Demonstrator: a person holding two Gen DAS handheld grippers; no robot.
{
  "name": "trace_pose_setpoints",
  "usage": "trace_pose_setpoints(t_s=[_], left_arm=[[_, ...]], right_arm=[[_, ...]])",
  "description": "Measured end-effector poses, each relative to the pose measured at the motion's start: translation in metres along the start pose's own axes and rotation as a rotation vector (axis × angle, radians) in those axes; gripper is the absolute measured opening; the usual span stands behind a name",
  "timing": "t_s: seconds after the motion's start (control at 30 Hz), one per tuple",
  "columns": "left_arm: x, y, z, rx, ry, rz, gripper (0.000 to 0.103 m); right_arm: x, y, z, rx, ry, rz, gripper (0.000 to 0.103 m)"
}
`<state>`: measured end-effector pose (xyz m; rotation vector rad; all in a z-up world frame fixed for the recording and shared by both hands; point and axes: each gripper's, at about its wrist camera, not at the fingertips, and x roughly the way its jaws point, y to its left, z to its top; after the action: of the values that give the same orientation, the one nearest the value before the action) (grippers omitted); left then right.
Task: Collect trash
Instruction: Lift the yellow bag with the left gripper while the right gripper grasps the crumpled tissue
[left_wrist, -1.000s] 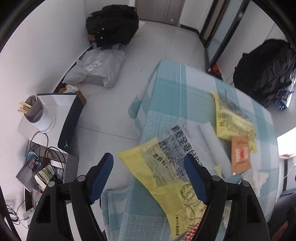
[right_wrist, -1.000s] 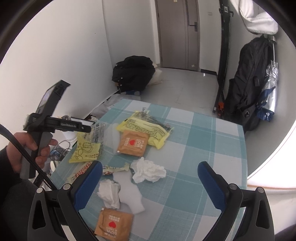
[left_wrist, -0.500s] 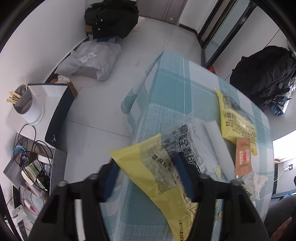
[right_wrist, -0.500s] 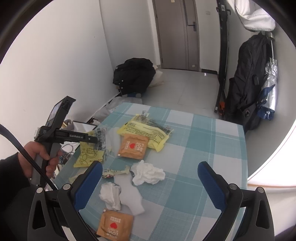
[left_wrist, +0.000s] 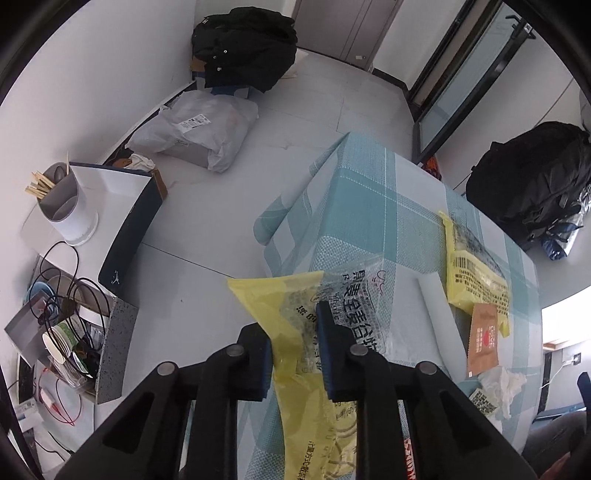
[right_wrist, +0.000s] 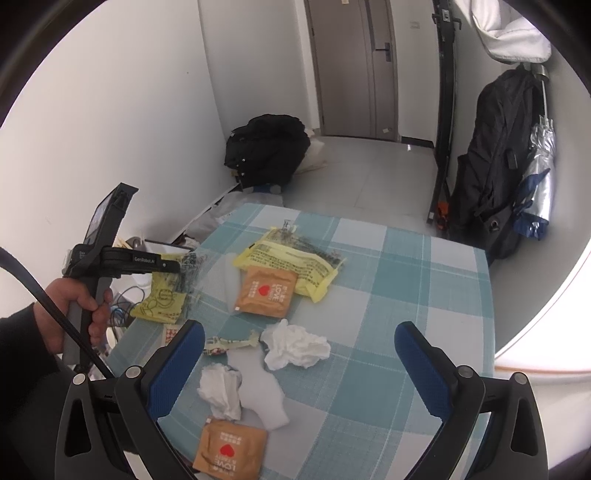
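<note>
Left wrist view: yellow-and-clear wrapper (left_wrist: 295, 325) overhangs the worktop's (left_wrist: 362, 206) near left edge, between the left gripper's (left_wrist: 295, 354) jaws, which have just been closing. Thin film could slip free. Right gripper (right_wrist: 299, 365) hangs spread above crumpled tissue (right_wrist: 295, 349).

A black backpack (left_wrist: 245, 48) and grey parcel bag (left_wrist: 199, 129) lie on the floor near a door (right_wrist: 354, 66).

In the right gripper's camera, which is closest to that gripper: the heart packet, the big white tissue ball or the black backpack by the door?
1. Orange heart packet, bottom, between the open right gripper's fingers.
2. Crumpled white tissue ball, mid-table.
3. Black backpack, on the floor beyond.
</note>
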<state>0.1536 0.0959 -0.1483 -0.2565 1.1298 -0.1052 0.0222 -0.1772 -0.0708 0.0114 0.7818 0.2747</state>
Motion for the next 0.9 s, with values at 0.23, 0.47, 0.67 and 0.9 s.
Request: trace_pose_setpoints(t_s=[0.23,0.47,0.67,0.9], left_arm=[[-0.011,-0.001,0.005,-0.046,-0.035,-0.043,0.008],[-0.024,-0.002,0.008,-0.071,-0.057,-0.104,0.004],[-0.04,-0.001,0.008,-0.09,-0.095,-0.156,0.003],[-0.052,0.0,0.01,-0.107,-0.128,-0.205,0.003]], right_arm=[[0.003,0.002,-0.002,-0.011,0.005,-0.015,0.103],[0.005,-0.002,-0.003,0.006,0.012,-0.022,0.103],[0.006,-0.005,-0.003,0.029,0.021,-0.01,0.103],[0.006,-0.006,-0.001,0.071,0.063,0.069,0.103]])
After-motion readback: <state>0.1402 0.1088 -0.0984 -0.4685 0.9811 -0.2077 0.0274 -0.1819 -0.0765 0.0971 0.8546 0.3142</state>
